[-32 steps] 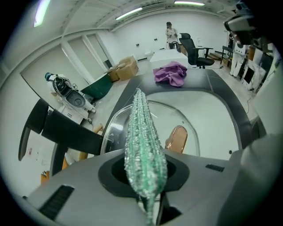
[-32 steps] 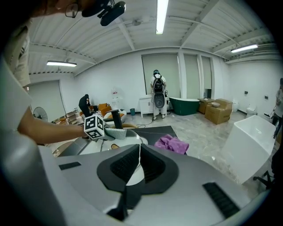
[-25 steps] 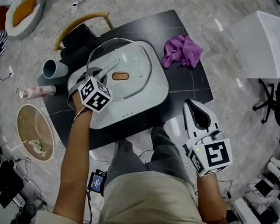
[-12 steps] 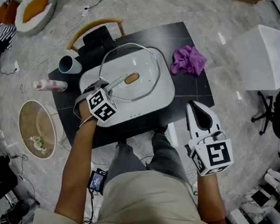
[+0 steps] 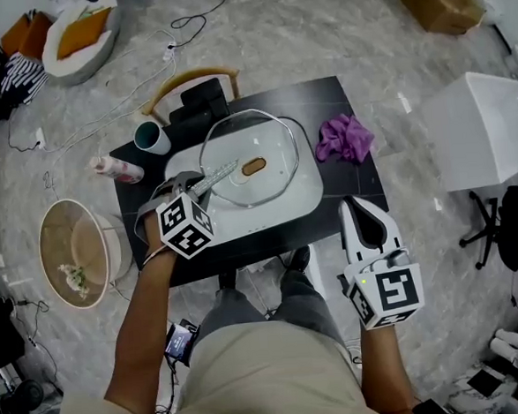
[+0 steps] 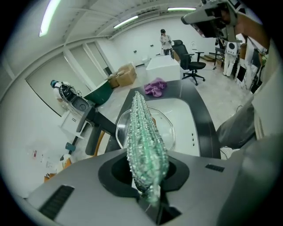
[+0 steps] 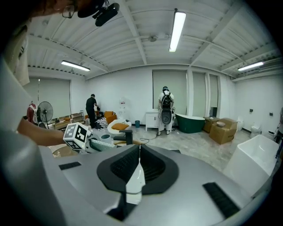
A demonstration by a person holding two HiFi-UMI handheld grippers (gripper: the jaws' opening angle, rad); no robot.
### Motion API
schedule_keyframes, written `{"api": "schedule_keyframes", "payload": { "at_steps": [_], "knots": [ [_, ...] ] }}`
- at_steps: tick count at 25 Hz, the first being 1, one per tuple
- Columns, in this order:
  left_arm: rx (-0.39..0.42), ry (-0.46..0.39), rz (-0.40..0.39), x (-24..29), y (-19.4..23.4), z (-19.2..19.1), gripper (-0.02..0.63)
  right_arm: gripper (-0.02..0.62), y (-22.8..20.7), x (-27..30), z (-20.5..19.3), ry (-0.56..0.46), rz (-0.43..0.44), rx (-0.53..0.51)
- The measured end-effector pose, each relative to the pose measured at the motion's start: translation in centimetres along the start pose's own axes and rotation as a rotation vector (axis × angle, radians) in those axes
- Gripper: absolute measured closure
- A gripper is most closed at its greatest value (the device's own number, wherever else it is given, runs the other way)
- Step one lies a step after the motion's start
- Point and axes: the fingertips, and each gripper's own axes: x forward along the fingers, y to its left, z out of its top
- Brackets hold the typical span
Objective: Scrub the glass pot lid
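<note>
Far left, on floor: round woven basket (image 5: 72, 250), not in play. On black rectangular table (image 5: 361, 181): pink-and-white bottle (image 5: 117, 169) lying on its side, teal cup (image 5: 152, 136) behind it. Left gripper (image 5: 189, 187) clenched on glittery green mesh scrubber (image 6: 143, 141), tip reaching over left part of clear glass pot lid (image 5: 267, 139) with brown knob (image 5: 254, 167). Can't tell whether touching. Lid lying flat, knob up, inside shallow white basin (image 5: 287, 205) mid-table. Probably rigid, fairly heavy, slick when wet, breakable; likely to skate under scrubbing. Best hold: knob or rim, not the pane. Crumpled purple cloth (image 5: 344, 138) right of basin, apart from it. Right gripper (image 5: 356, 205) off the table by the person's knee, jaws pressed together on nothing, so free to pin the lid.
</note>
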Motion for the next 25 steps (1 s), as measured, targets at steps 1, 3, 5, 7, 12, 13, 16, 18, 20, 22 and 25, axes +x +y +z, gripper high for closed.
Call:
{"api": "schedule_keyframes", "payload": {
  "at_steps": [1,3,5,7,12,13,16,18,20,22,25],
  "knots": [
    [0.0,-0.016,0.006,-1.0,0.1,0.3,0.522,0.571,0.2,-0.3,0.5,-0.009,-0.003,-0.002],
    [-0.005,-0.054,0.014,-2.9,0.2,1.1,0.522,0.571,0.6,-0.8,1.4,-0.026,-0.009,-0.008],
    [-0.01,-0.096,0.022,-5.0,0.3,2.0,0.522,0.571,0.8,-1.4,2.4,-0.043,-0.018,-0.015],
    [-0.007,-0.139,0.037,-6.9,0.6,3.0,0.522,0.571,1.0,-2.0,3.3,-0.062,-0.031,-0.024],
    [-0.001,-0.242,0.083,-11.5,1.8,5.4,0.522,0.571,1.0,-3.2,5.4,-0.1,-0.063,-0.032],
    [-0.005,-0.264,0.091,-12.4,2.0,5.8,0.522,0.571,1.1,-3.3,5.8,-0.106,-0.067,-0.033],
    [-0.035,-0.347,0.107,-15.1,2.7,6.9,0.522,0.571,1.5,-3.8,6.8,-0.125,-0.078,-0.044],
    [-0.072,-0.419,0.105,-16.9,3.2,7.7,0.522,0.571,1.6,-4.1,7.4,-0.138,-0.087,-0.052],
    [-0.112,-0.499,0.097,-18.7,3.6,8.6,0.522,0.571,1.6,-4.2,8.0,-0.148,-0.098,-0.056],
    [-0.13,-0.576,0.098,-20.5,3.8,9.5,0.522,0.571,1.9,-4.3,8.7,-0.159,-0.105,-0.06],
    [-0.127,-0.672,0.114,-22.9,4.1,10.7,0.521,0.571,2.4,-4.5,9.7,-0.176,-0.105,-0.073]
  ]
}}
